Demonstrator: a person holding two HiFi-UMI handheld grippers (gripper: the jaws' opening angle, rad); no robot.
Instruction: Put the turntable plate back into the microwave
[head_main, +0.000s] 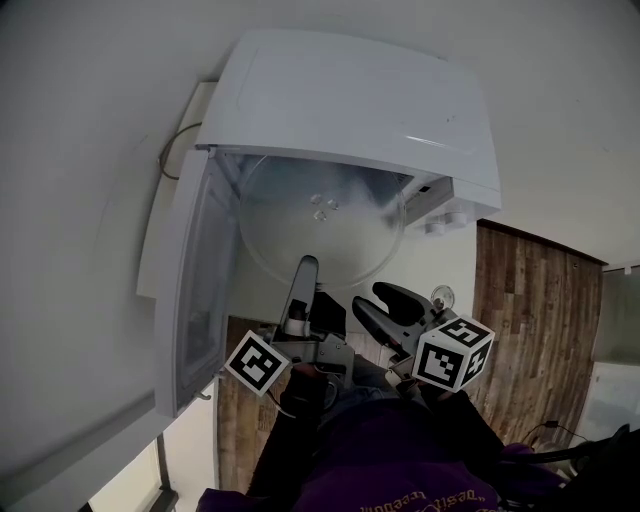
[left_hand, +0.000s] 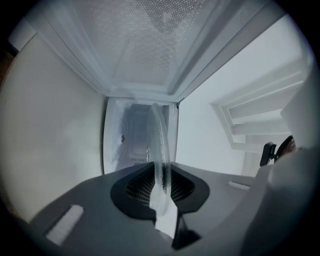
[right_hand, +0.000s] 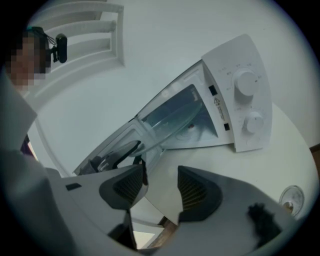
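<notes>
Left tool is clamped on the near rim of the glass turntable plate, and the plate sits partly inside the white microwave, door swung wide open. Right tool hangs just beside, above the worktop, jaws wide apart, nothing between them

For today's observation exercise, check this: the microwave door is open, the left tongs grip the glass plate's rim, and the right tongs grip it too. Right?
Not quite. The right tongs are open and empty, as the right gripper view shows; only the left tongs grip the glass plate.
</notes>
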